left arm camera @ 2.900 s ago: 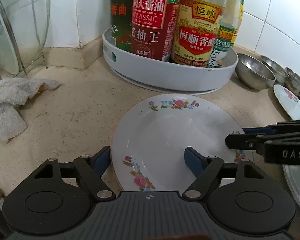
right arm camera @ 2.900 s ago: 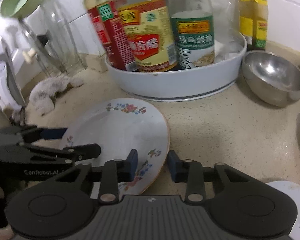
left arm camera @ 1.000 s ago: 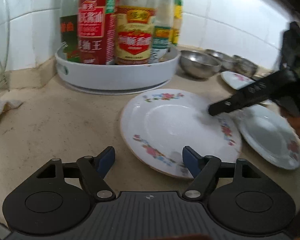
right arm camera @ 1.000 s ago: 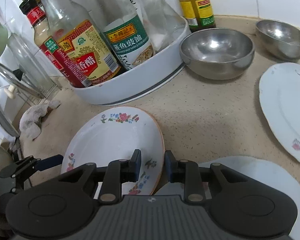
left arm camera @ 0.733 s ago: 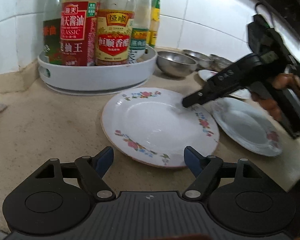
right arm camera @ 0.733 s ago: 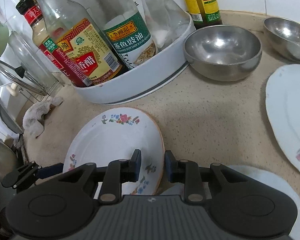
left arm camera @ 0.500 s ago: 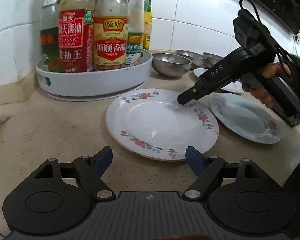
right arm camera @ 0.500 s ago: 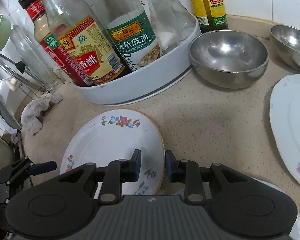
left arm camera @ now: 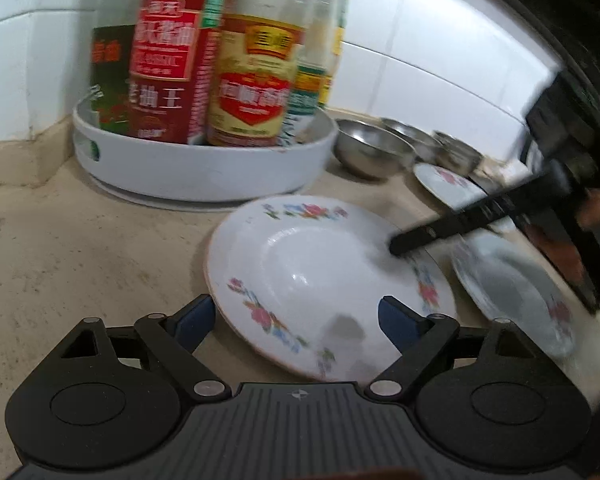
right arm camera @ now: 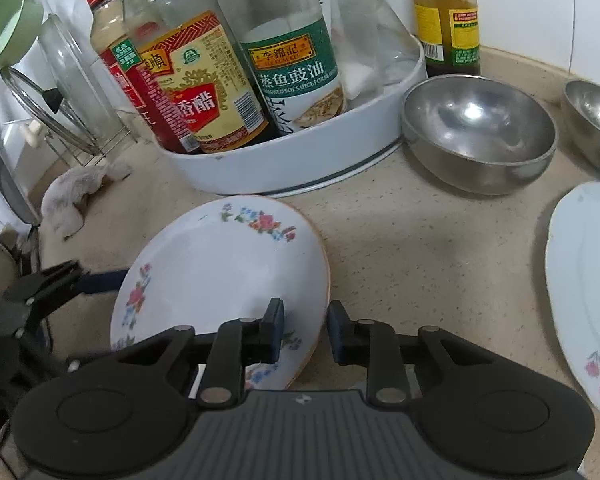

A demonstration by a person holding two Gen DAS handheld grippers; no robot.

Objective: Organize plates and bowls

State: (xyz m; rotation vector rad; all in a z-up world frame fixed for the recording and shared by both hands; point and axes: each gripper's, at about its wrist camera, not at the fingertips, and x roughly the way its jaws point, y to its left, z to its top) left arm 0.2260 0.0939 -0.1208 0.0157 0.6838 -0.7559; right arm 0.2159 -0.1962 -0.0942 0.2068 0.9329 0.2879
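White floral plate [right arm camera: 216,264] sits tilted on the speckled surface [right arm camera: 420,248], its rim pinched in the right claw [right arm camera: 303,336]; the left claw [left arm camera: 296,316], jaws just widening, stands apart at its near edge, gripping nothing. Steel bowls [right arm camera: 478,132] wait beside the bottle tray [right arm camera: 300,168].

Floral-rimmed white plate [right arm camera: 220,264] tilted on the counter, right edge seemingly raised; steel bowls [right arm camera: 480,128] sit behind

Left gripper [left arm camera: 296,318] jaws just widened; right gripper [right arm camera: 303,330] apparently pinches something, angled down.
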